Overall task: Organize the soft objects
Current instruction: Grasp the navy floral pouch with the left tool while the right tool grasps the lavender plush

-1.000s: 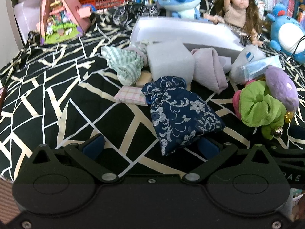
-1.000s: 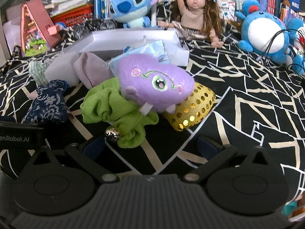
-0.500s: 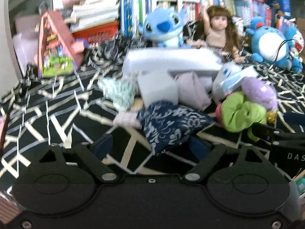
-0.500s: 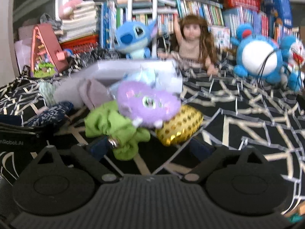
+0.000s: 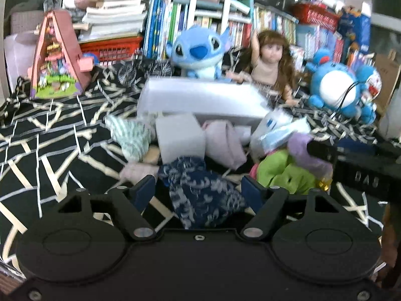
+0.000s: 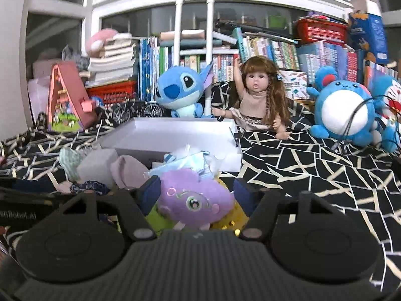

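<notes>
On the black patterned cloth (image 5: 50, 135), a navy floral pouch (image 5: 203, 195) sits between the blue pads of my left gripper (image 5: 198, 190). Its jaws are closing and the pads touch the pouch's sides. My right gripper (image 6: 196, 192) is closing its jaws on a purple plush (image 6: 193, 200), which fills the gap between the pads. Under the plush lie a green scrunchie (image 6: 155, 218) and a gold sequin piece (image 6: 225, 223). Just behind stands an open white box (image 6: 175, 135). A grey foam block (image 5: 179, 138), a pink cloth (image 5: 225, 140), a green checked cloth (image 5: 132, 135) and a mask packet (image 5: 278, 133) lie before it.
A blue alien plush (image 6: 178, 92), a doll (image 6: 258, 92) and a round blue plush (image 6: 343, 110) sit behind the box. A pink toy house (image 5: 57, 60) stands at the far left, with full bookshelves (image 6: 275, 47) along the back. The right gripper's body (image 5: 351, 160) crosses the left view.
Both pairs of jaws have narrowed, the left onto the pouch and the right onto the purple plush. Both views have tipped upward, so more of the bookshelves shows.
</notes>
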`<state>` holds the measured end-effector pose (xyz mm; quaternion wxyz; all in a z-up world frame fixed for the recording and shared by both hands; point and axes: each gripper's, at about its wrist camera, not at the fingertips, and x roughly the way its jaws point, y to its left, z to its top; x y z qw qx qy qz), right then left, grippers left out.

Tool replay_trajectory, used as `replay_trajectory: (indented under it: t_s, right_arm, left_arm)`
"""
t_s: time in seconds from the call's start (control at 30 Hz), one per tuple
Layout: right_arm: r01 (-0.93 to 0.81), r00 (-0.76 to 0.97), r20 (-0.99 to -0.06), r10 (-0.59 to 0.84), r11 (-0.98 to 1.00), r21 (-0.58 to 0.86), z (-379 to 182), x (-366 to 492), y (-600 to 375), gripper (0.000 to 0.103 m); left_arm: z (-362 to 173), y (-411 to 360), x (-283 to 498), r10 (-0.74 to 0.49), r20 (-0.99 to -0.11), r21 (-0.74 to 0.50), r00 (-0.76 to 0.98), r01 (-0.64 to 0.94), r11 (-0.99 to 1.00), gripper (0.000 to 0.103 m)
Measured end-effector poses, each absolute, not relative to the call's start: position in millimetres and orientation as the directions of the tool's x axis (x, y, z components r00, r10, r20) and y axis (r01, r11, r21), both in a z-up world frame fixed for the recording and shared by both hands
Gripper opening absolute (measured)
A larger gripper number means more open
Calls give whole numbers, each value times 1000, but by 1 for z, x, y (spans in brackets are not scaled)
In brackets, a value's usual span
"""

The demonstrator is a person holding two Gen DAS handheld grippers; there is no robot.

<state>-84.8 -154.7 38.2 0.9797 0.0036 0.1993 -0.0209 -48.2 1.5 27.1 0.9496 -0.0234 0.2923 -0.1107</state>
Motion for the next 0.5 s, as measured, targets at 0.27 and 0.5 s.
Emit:
replay_trajectory:
  t_s: [0.27,0.5]
  right_arm:
    - [19,903,-429,-20,1000,-7,24,-69,-149,81]
    - [31,902,-431,-30,1000,-4,21,-62,-154,81]
  left_arm:
    - [1,-17,-31,-176,-614,-81,769,161,984,75]
    - [-6,-20,-23,-195,-628,-107,753,165,980,68]
